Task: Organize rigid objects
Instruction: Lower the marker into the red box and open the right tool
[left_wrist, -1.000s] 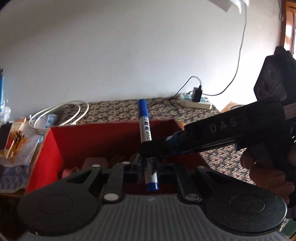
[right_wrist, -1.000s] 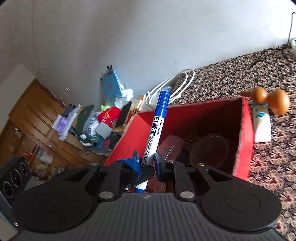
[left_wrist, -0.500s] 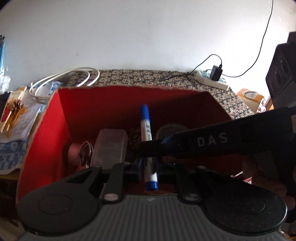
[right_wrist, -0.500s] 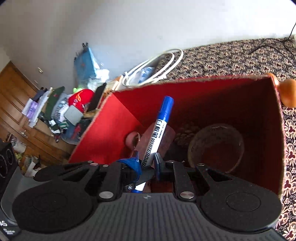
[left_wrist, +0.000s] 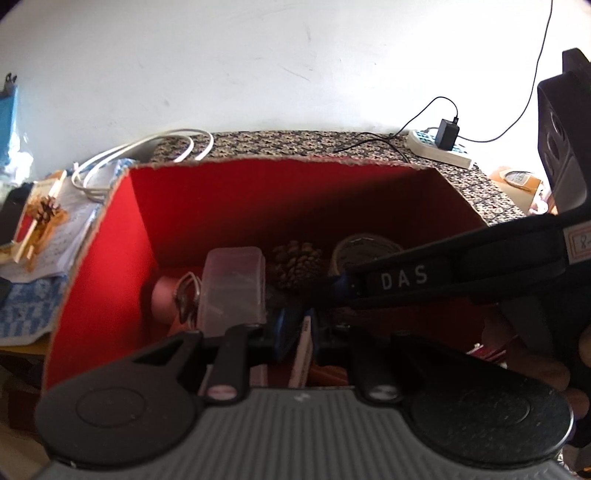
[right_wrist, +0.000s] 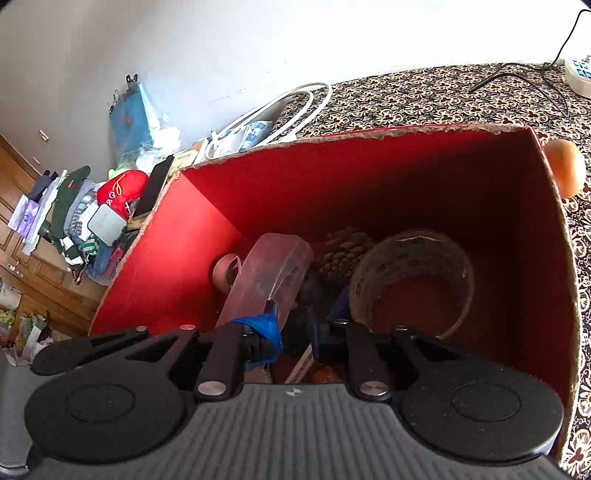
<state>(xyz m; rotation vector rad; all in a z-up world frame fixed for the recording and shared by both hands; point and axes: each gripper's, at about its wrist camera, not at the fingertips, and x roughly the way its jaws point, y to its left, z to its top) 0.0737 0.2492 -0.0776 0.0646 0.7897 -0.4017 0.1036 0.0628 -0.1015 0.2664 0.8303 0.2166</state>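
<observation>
A blue-and-white whiteboard marker (left_wrist: 304, 350) is pinched between the fingers of my left gripper (left_wrist: 295, 332), low inside the red cardboard box (left_wrist: 110, 288). Only a short blue and white stretch of it shows. The right gripper's fingers (left_wrist: 402, 275) reach in from the right to the same spot. In the right wrist view my right gripper (right_wrist: 295, 332) is shut, and the marker's white body (right_wrist: 304, 363) shows just under its tips. The box (right_wrist: 177, 251) holds a clear plastic case (right_wrist: 269, 269), a pine cone (right_wrist: 343, 247), a tape roll (right_wrist: 410, 273) and a pink object (left_wrist: 162, 299).
The box stands on a patterned cloth. Behind it lie a white cable (left_wrist: 147, 155) and a power strip (left_wrist: 439, 147). Papers with a wooden ornament (left_wrist: 40, 218) sit left; an orange wooden ball (right_wrist: 565, 166) rests at the box's right. Clothes clutter (right_wrist: 92, 206) lies far left.
Both grippers have sunk toward the box and tilted downward. The marker, which stood up over the rim, now sits low inside the box with little of it showing.
</observation>
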